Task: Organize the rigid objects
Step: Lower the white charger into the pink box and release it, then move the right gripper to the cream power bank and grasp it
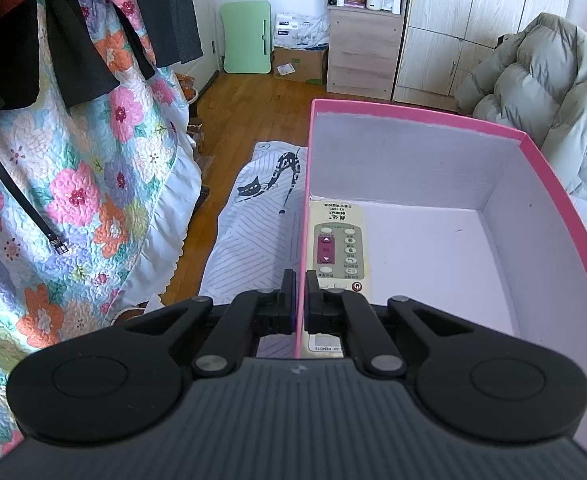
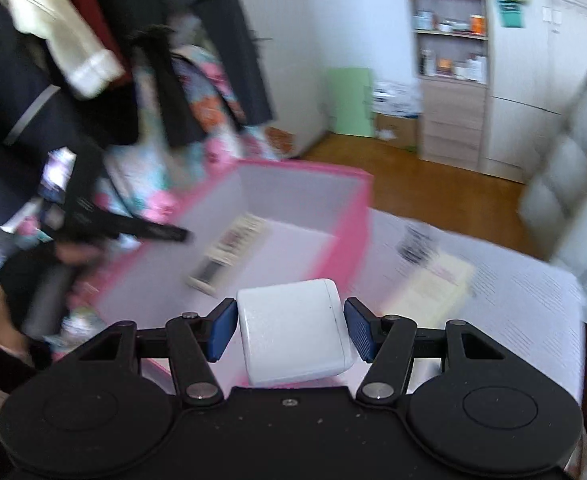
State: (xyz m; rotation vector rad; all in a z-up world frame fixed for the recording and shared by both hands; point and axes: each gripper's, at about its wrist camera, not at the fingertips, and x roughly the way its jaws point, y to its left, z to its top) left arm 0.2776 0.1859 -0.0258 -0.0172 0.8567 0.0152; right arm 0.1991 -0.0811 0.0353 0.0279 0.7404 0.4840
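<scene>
A pink box (image 1: 413,114) with a white inside stands on the bed. A cream remote control (image 1: 339,244) lies in it along the left wall. My left gripper (image 1: 300,276) is shut on that left wall, one finger outside and one inside. In the blurred right wrist view, my right gripper (image 2: 291,320) is shut on a white rounded block (image 2: 293,328), its blue pads (image 2: 225,332) against the block's sides. It hangs above the near edge of the pink box (image 2: 357,216), with the remote (image 2: 229,248) beyond. The left gripper (image 2: 133,228) shows at the box's left side.
A white sheet with a cat print (image 1: 269,184) covers the bed. A cream flat item (image 2: 433,280) lies on it right of the box. A floral quilt (image 1: 93,184) and dark clothes hang at left. A grey puffer jacket (image 1: 541,88) sits at right, with wooden floor and cupboards behind.
</scene>
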